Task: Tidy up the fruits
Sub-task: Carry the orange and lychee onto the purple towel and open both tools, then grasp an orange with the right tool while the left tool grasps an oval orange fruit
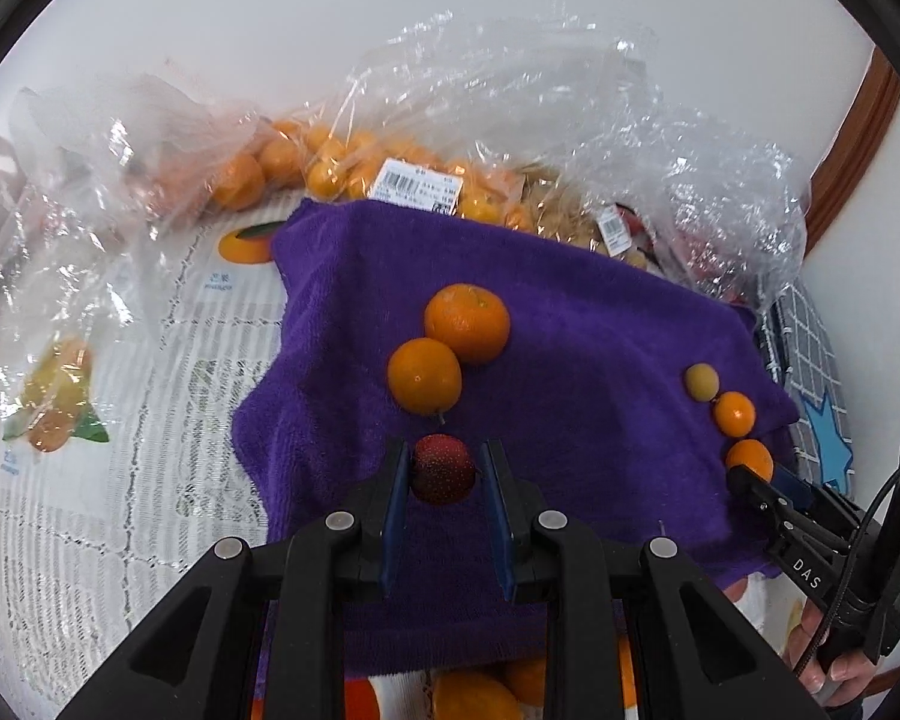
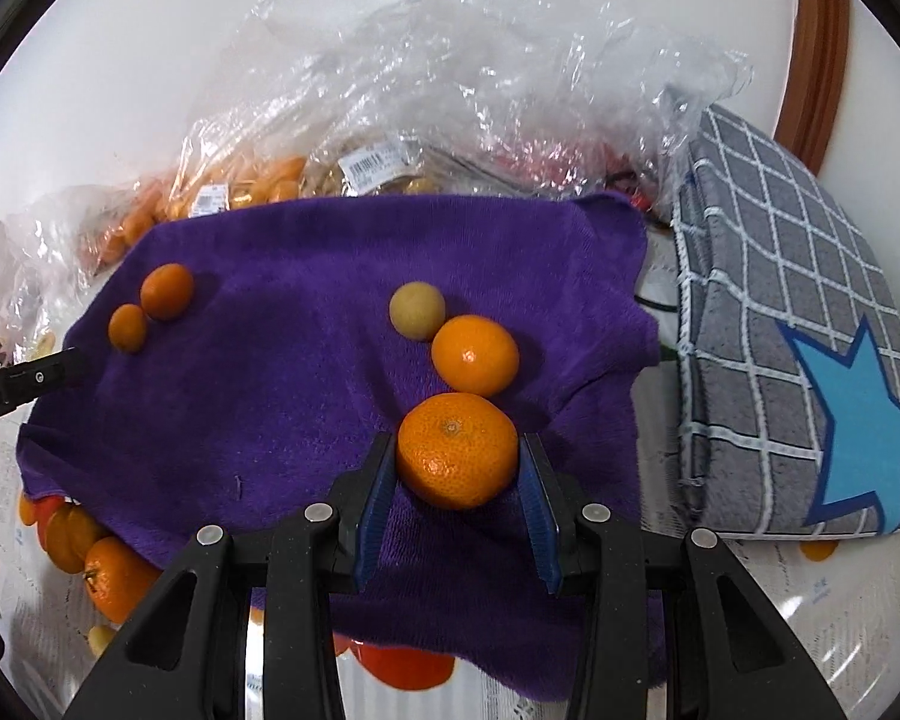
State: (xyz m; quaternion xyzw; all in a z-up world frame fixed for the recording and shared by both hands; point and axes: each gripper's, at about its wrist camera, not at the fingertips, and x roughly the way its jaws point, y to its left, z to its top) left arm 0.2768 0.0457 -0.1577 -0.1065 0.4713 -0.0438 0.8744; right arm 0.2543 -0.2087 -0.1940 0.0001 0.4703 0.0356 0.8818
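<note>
Both claws are at the purple towel (image 1: 570,360), which lies spread over the tabletop (image 1: 120,480), and each has one fruit between its fingers. The left claw (image 1: 444,474) holds a small dark red, bumpy fruit (image 1: 442,468), maybe a bayberry; the left pad touches it, but on the right side a narrow gap seems to show, so I cannot tell if the grip is firm. Two oranges (image 1: 424,376) sit touching each other just beyond it.

The right claw (image 2: 457,462) stands around a mandarin (image 2: 457,450), and both blue pads seem to press on its sides. This mandarin is at the near end of a short line: beyond it an orange kumquat-like fruit (image 2: 475,354), then a pale yellow-green round fruit (image 2: 417,310).

I judge the step to be placing fruits in groups on the towel, big ones on the left, small ones on the right. Next, each claw should open and retreat straight back, slowly, because round fruits roll easily and could push their neighbours. More fruit waits in the plastic bags (image 1: 342,162) behind.
</note>
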